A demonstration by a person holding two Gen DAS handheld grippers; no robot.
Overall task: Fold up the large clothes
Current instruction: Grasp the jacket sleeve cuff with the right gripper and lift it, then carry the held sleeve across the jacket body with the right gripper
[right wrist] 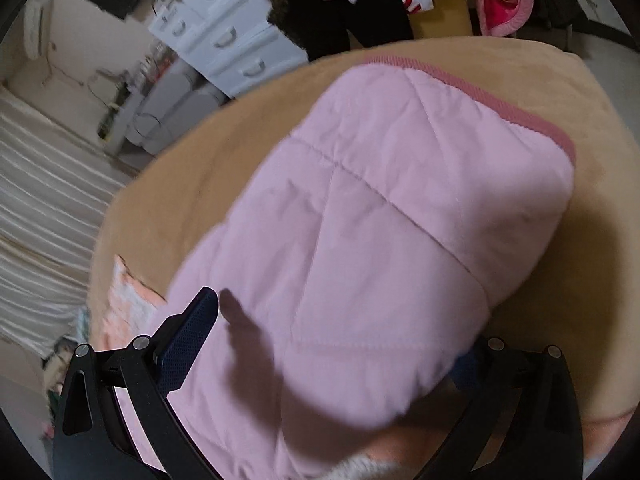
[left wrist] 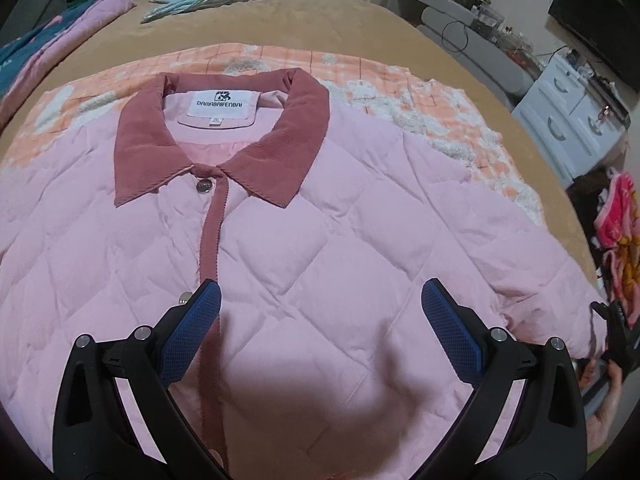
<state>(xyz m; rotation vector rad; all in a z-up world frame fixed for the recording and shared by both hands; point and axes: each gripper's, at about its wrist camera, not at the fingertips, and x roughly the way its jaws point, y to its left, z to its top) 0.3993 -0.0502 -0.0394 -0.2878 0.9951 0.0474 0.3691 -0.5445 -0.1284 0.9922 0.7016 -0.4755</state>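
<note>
Your grippers over the pink jacket (left wrist: pixel 320 216)

Your left gripper (left wrist: pixel 320 312) hangs spread wide above the jacket's chest, holding nothing; your right gripper (right wrist: pixel 340 332) straddles its sleeve (right wrist: pixel 380 208). Jacket lies flat on the bed (left wrist: pixel 360 24), collar (left wrist: pixel 224 136) pointing away.

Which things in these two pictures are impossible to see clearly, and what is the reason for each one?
- Right gripper, right wrist view: the pink jacket's sleeve covers its right finger, so its state is unclear.
- Jacket hem, left wrist view: cut off by the lower edge and hidden behind the left gripper.
- Size tag under the neck label, left wrist view: too small to read.
- Desk clutter, left wrist view: small and blurred.
</note>
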